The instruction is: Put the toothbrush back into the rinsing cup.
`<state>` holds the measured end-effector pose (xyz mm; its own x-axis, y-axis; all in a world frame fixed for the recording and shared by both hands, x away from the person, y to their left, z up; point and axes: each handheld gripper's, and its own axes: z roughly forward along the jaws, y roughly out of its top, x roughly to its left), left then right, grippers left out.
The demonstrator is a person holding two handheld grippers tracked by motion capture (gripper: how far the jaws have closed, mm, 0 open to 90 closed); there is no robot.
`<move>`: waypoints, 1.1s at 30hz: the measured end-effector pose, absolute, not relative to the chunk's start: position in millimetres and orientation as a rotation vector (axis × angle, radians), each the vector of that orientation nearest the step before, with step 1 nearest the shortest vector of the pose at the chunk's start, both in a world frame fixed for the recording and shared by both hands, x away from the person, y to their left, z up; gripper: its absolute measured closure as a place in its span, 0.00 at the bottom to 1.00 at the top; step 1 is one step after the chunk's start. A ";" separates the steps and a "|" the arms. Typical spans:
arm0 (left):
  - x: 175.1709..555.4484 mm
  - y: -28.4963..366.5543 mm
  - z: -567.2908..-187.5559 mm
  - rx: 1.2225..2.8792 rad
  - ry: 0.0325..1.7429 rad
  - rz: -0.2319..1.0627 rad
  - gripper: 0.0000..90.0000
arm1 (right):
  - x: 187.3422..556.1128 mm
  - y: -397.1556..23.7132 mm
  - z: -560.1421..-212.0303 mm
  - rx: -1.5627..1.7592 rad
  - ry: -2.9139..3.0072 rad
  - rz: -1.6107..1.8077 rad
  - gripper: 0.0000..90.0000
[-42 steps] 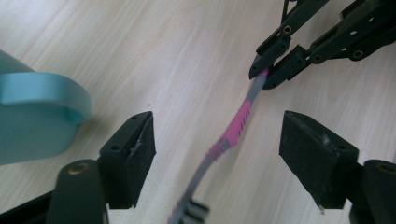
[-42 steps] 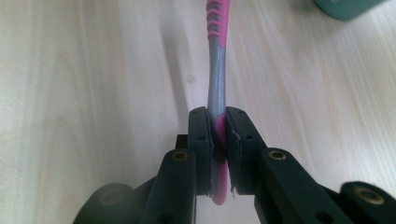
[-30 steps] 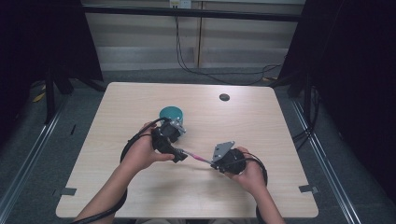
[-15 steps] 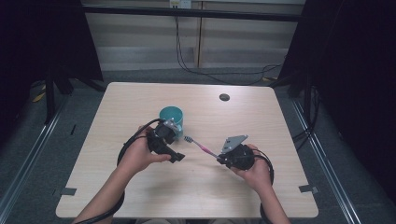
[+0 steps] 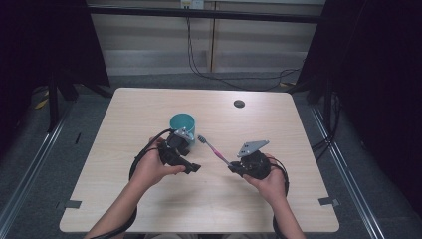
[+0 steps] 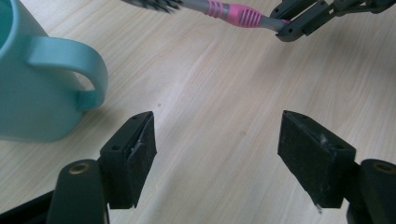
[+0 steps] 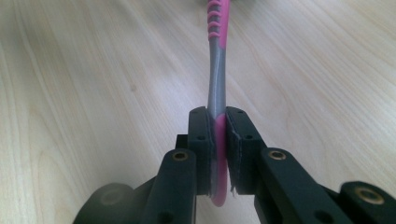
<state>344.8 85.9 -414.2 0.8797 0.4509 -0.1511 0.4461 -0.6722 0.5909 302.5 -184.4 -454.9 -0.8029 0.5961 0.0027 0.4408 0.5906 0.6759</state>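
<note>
Item: pink-and-grey plastic toothbrush (image 5: 214,148), clear of the table, head toward the mug.
Right gripper (image 5: 234,168): clenched on the toothbrush's handle end, jaws flat against both sides.
Left gripper (image 5: 194,169): released, jaws wide with nothing between them; they have just been closing a little.
Receptacle: teal ceramic mug (image 5: 182,124), upright, handle toward the left gripper.
Key relation: mug lies at about 10 o'clock from the right gripper; the toothbrush's long axis runs that same line, bristles just short of the rim.
Nearer hand: left.
Surface: light wooden table (image 5: 298,129).

A pale wooden table (image 5: 149,209) carries a teal mug (image 5: 182,124) standing upright near its middle.
</note>
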 end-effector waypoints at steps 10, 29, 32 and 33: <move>345.3 83.2 -416.5 2.317 0.697 -0.012 0.35 | 303.3 -175.2 -450.8 0.895 2.553 1.117 0.90; 347.9 84.8 -414.4 2.144 0.771 -0.075 0.42 | 301.8 -167.1 -454.7 0.930 2.524 1.213 0.90; 348.4 85.3 -413.9 2.121 0.779 -0.084 0.42 | 301.6 -166.5 -455.5 0.939 2.522 1.231 0.90; 348.8 85.6 -413.3 2.117 0.786 -0.085 0.42 | 301.5 -166.1 -455.6 0.940 2.521 1.235 0.90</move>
<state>348.8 85.6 -413.3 0.7998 0.5042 -0.3258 0.5619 -0.4379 0.7018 301.5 -166.1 -455.6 -0.7837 0.6114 0.1096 0.4612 0.4546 0.7620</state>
